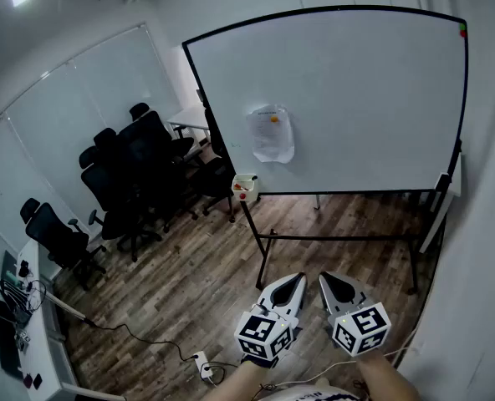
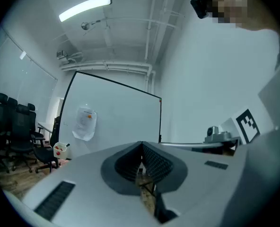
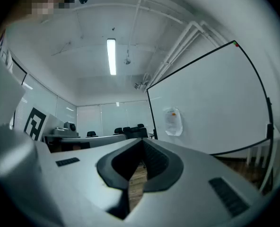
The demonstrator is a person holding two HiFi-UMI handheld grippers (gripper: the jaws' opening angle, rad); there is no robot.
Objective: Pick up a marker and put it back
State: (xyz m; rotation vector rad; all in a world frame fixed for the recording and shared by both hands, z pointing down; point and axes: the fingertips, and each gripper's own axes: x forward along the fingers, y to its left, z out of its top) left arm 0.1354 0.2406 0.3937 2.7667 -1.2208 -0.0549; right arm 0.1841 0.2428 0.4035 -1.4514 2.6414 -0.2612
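Observation:
A small white holder (image 1: 244, 184) hangs at the lower left corner of the whiteboard (image 1: 356, 98) and has red-capped markers in it. The left gripper view also shows the holder (image 2: 59, 149), far off at the left. Both grippers are low in the head view, well short of the board and side by side above the wooden floor. My left gripper (image 1: 297, 281) is shut with nothing between its jaws (image 2: 141, 144). My right gripper (image 1: 324, 279) is shut and empty too (image 3: 142, 142).
A sheet of paper (image 1: 271, 132) is stuck on the board. The board's black stand (image 1: 331, 238) reaches across the floor. Black office chairs (image 1: 130, 182) stand at the left, a desk with cables (image 1: 17, 307) at the far left, and a power strip (image 1: 202, 366) lies on the floor.

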